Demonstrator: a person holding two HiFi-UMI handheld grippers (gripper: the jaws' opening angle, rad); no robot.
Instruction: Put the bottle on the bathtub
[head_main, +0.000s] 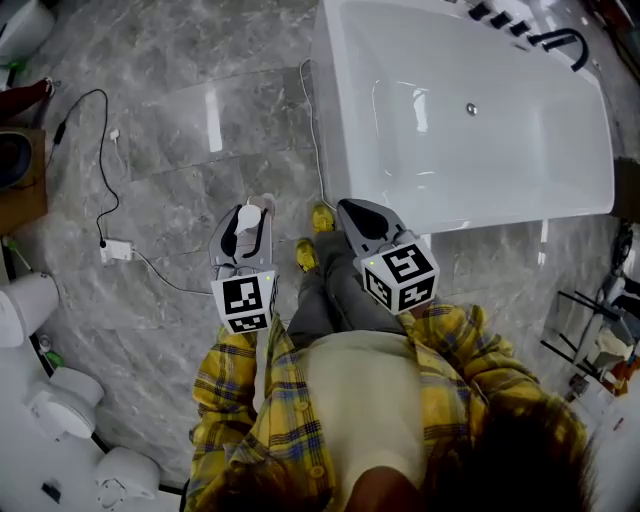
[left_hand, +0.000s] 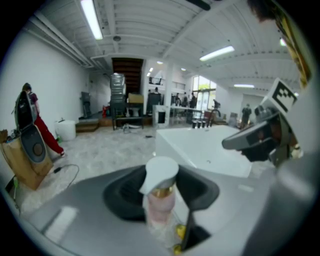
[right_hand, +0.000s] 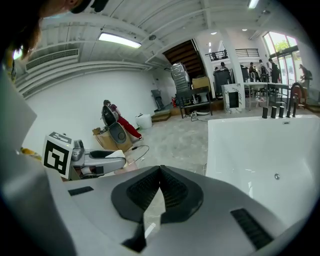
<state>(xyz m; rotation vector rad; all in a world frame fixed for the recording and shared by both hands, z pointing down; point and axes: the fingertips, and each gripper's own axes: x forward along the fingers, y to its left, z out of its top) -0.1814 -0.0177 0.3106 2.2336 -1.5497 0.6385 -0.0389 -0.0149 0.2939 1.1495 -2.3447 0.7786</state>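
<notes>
My left gripper (left_hand: 161, 200) is shut on a small pink bottle (left_hand: 160, 200) with a white cap (left_hand: 159, 174) and a gold collar, held upright between the jaws. In the head view that left gripper (head_main: 246, 232) hangs over the grey floor with the white cap (head_main: 249, 213) showing. The white bathtub (head_main: 470, 110) stands ahead and to the right; its near corner rim (head_main: 335, 60) is beyond the grippers. My right gripper (right_hand: 160, 172) has its jaw tips touching and holds nothing. In the head view the right gripper (head_main: 362, 220) hovers just before the tub's near wall.
A black faucet (head_main: 560, 42) sits on the tub's far rim. A cable and white power adapter (head_main: 116, 250) lie on the marble floor to the left. White toilets (head_main: 60, 410) stand at the lower left, a metal rack (head_main: 595, 330) at the right. A person in red (right_hand: 117, 122) is far off.
</notes>
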